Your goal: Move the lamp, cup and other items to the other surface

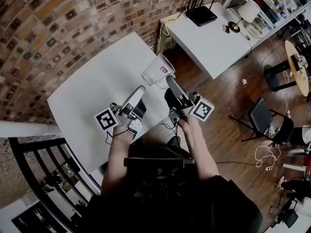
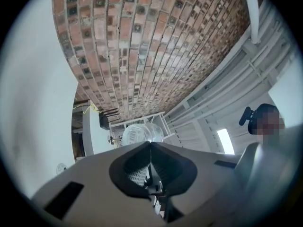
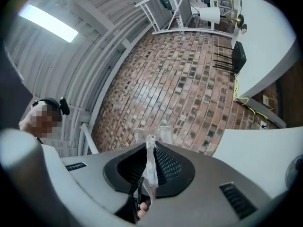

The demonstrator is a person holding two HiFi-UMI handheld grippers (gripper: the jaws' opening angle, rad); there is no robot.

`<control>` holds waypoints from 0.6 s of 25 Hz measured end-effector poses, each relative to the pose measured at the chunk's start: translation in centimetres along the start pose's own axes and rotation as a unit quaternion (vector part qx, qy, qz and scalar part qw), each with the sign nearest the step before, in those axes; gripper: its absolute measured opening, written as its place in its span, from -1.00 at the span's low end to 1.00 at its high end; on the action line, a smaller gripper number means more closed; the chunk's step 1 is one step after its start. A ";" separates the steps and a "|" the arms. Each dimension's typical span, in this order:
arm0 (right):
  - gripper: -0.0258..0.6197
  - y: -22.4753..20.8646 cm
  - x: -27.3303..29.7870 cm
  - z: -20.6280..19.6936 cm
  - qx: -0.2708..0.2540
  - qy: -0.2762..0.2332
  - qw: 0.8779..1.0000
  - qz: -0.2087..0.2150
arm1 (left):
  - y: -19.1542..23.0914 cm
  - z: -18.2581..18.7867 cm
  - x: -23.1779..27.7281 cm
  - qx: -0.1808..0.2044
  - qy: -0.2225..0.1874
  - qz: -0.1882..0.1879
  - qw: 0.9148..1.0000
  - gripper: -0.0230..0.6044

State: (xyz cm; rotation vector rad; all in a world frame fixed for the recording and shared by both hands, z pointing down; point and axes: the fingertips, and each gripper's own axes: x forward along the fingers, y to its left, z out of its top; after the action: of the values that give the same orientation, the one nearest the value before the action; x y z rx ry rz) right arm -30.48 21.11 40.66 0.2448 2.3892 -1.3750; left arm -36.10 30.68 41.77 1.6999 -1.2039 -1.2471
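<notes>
one cup (image 1: pixel 156 71) pinched by right gripper (image 3: pixel 150 144), seemingly aloft.

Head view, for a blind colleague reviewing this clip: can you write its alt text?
Seen from above, the right gripper pinches the wall of a clear cup, tilted over a white table, with the left gripper shut and empty beside it. A second white table farther off carries a router and a lamp.

Near white table (image 1: pixel 82 96), far white table (image 1: pixel 209 42) bearing black router (image 1: pixel 201 15) and lamp (image 1: pixel 248 12), wooden floor (image 1: pixel 233 98) below
</notes>
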 end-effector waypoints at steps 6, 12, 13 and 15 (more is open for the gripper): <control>-0.75 0.6 -8.9 8.1 0.005 -0.053 0.999 -0.008 | -1.7 -8.8 7.1 0.006 0.050 0.005 0.999 -0.88; -0.75 1.3 -17.1 14.5 -0.007 -0.096 0.995 -0.009 | -2.7 -16.5 12.2 0.012 0.083 0.006 0.996 -0.88; -0.75 1.4 -18.5 15.5 -0.009 -0.103 0.995 -0.009 | -2.8 -17.9 13.0 0.012 0.088 0.005 0.996 -0.88; -0.75 1.9 -21.4 17.3 -0.014 -0.115 0.993 -0.010 | -2.9 -20.7 14.7 0.011 0.101 0.001 0.995 -0.87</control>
State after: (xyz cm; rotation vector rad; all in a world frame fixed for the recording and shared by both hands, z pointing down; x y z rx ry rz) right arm -6.28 7.93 39.88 0.0498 2.2239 -1.3011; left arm -14.00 17.93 40.70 1.7930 -1.0999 -1.0356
